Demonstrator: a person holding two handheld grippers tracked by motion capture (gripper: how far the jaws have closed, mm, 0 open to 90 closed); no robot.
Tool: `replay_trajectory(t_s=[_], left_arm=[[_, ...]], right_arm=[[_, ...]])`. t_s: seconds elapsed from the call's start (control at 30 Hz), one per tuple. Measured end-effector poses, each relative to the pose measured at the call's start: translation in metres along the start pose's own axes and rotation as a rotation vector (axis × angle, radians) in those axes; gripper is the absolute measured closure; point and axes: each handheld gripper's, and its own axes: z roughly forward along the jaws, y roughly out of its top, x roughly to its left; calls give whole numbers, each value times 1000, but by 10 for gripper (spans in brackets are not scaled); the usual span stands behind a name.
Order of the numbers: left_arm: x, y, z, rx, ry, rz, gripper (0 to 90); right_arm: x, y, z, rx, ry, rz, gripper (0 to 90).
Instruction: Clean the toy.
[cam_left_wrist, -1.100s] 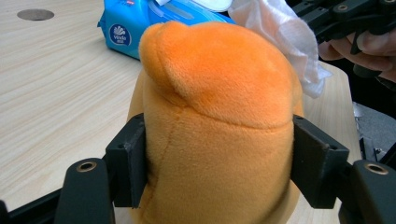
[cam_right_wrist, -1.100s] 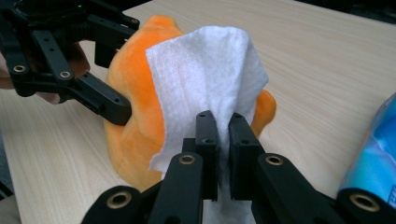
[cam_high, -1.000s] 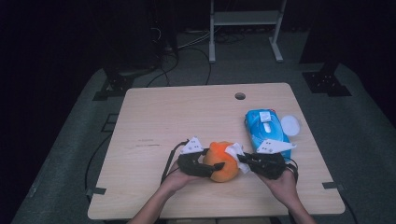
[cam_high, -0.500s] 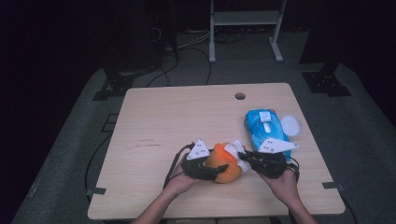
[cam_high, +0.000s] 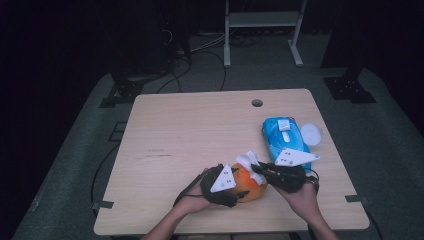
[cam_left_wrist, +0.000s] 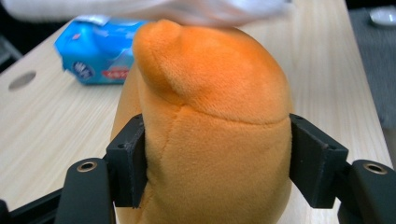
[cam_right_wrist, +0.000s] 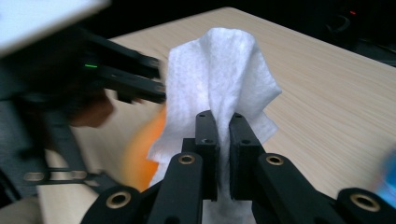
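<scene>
An orange plush toy (cam_high: 250, 184) sits near the table's front edge, and my left gripper (cam_high: 231, 189) is shut on it from the left. In the left gripper view both black pads press into the sides of the plush (cam_left_wrist: 210, 93), between the jaws of that gripper (cam_left_wrist: 215, 158). My right gripper (cam_high: 259, 171) comes in from the right, shut on a white wipe (cam_high: 248, 160) that lies against the top of the plush. The right gripper view shows my right gripper (cam_right_wrist: 224, 135) with its jaws pinched on the wipe (cam_right_wrist: 224, 70), which stands up in folds. Behind it are the blurred plush (cam_right_wrist: 142, 149) and left gripper (cam_right_wrist: 116, 70).
A blue pack of wipes (cam_high: 284, 137) lies just beyond the right hand, with a round white lid (cam_high: 311, 133) beside it near the table's right edge. There is a cable hole (cam_high: 257, 103) at the back of the wooden table (cam_high: 190, 135). The pack (cam_left_wrist: 98, 56) also appears behind the plush.
My left gripper has shifted to the right and slightly toward the front edge with the plush in it. The right gripper has stayed where it was, holding the wipe.
</scene>
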Motion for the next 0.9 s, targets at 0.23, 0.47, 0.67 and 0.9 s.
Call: replay_trajectory(t_s=[0.23,0.47,0.67,0.9], left_arm=[[-12,4,4,13,-4,143,309],[-21,4,3,32,-15,274,309],[-10,1,-1,29,-18,210,313],[-18,4,3,33,-23,274,306]], right_arm=[[-3,-5,-5,34,80,39,839],[-1,-3,5,76,70,16,839],[-30,-23,-3,131,19,91,843],[-11,-6,-1,62,152,80,842]])
